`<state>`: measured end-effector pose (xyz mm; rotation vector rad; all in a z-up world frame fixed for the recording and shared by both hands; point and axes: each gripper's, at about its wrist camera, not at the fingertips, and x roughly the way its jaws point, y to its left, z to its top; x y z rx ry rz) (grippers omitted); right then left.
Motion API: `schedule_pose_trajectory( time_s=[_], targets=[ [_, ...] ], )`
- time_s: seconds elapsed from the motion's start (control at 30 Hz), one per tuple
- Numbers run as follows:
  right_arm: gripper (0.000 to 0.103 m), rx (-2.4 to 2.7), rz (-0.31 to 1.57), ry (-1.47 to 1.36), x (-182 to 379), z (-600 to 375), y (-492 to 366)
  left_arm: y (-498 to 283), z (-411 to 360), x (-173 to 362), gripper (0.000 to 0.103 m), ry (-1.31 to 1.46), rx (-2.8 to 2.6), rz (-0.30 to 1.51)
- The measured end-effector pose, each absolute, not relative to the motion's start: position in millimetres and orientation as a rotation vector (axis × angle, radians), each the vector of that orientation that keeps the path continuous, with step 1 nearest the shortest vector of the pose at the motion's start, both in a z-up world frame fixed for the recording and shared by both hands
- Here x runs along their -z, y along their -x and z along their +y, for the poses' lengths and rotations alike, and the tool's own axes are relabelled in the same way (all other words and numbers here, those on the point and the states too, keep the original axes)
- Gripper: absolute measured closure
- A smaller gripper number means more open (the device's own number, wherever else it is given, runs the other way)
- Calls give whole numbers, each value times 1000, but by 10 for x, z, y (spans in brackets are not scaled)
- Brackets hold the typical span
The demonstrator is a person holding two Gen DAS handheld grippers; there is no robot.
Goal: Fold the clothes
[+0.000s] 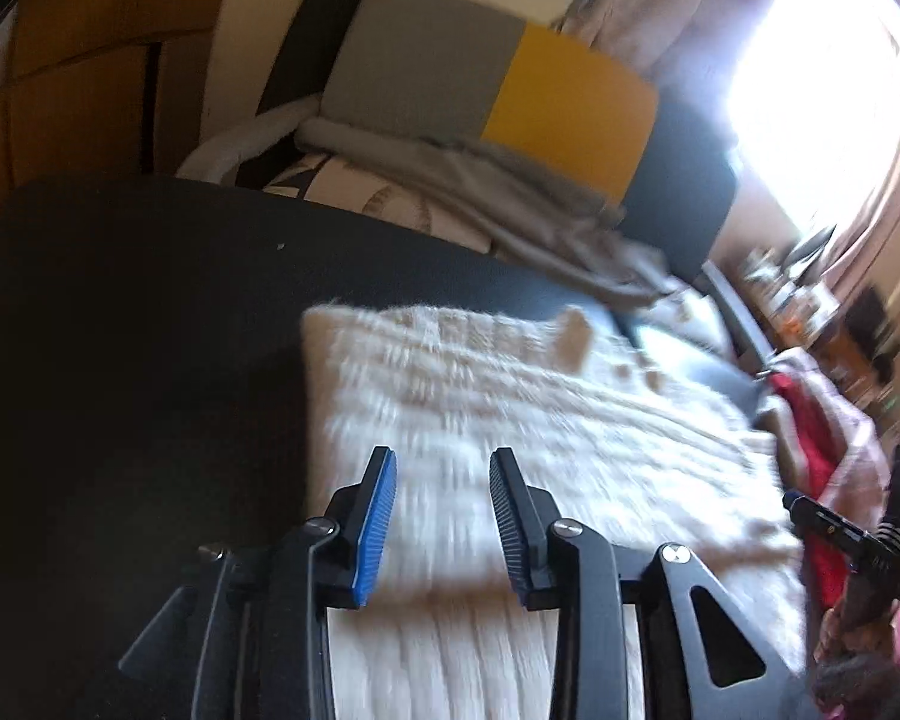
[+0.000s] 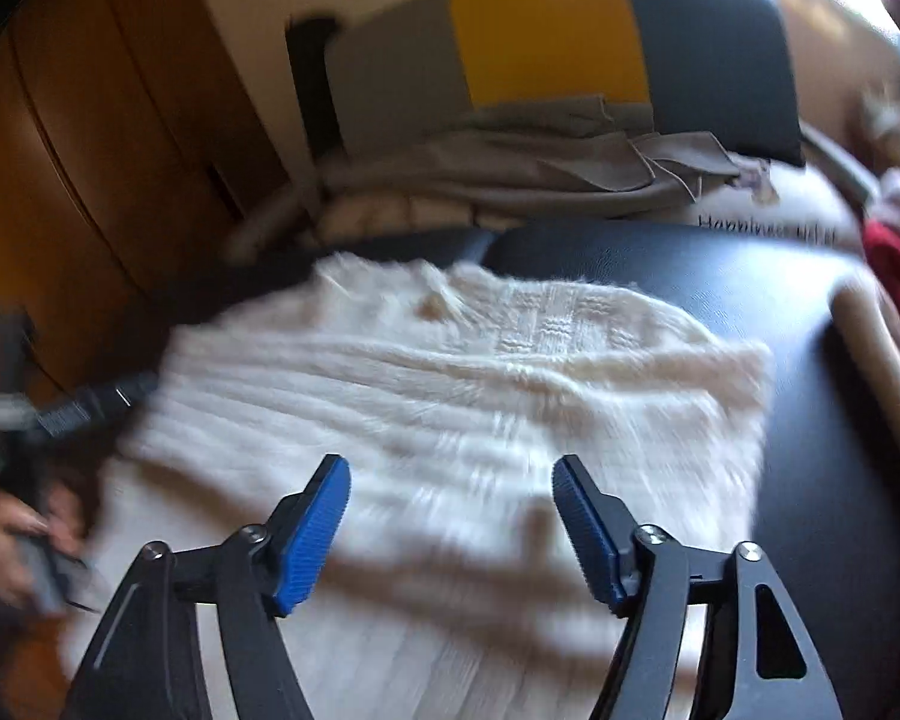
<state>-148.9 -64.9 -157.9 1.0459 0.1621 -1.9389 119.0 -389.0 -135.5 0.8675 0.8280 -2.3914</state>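
A fluffy cream knitted sweater lies spread flat on a black padded surface. My left gripper hovers over the sweater's near left part, open with nothing between its blue pads. In the right wrist view the same sweater fills the middle, and my right gripper stands wide open above its near edge, holding nothing. The other gripper shows at the right edge of the left wrist view, and as a blurred dark shape at the left of the right wrist view. Both views are motion-blurred.
Grey cloth is heaped behind the black surface, against grey, yellow and dark cushions. A red garment lies at the right. Wooden cabinets stand at the left. A bright window glares at the upper right.
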Motion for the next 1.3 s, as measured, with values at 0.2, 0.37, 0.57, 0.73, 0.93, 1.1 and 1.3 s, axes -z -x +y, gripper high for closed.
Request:
schedule_pose_trajectory(
  time_s=[0.2,0.37,0.57,0.73,0.93,1.1,1.3],
  targets=[
    [23,1827,-173,-1156,1302,509,1237,-2183,-3537,1515,70,-881,2378,919],
    [23,1744,-351,-1305,1673,1335,776,-2778,-3187,1719,69,-944,2365,979],
    [23,1591,-462,-1334,1998,1564,319,-3101,-2804,1879,64,-1025,2385,1015],
    [20,1479,-479,-1308,2080,1366,239,-3141,-2563,1907,62,-1096,2431,928],
    [15,1462,-486,-1241,2091,1228,223,-3111,-2366,1993,61,-1198,2410,945],
    [9,1489,-372,-1153,2043,1136,57,-3029,-2275,2250,70,-1341,2325,1068],
    [50,1541,-225,-1254,2021,1172,84,-3012,-2235,2177,88,-1355,2349,1029]
  ],
)
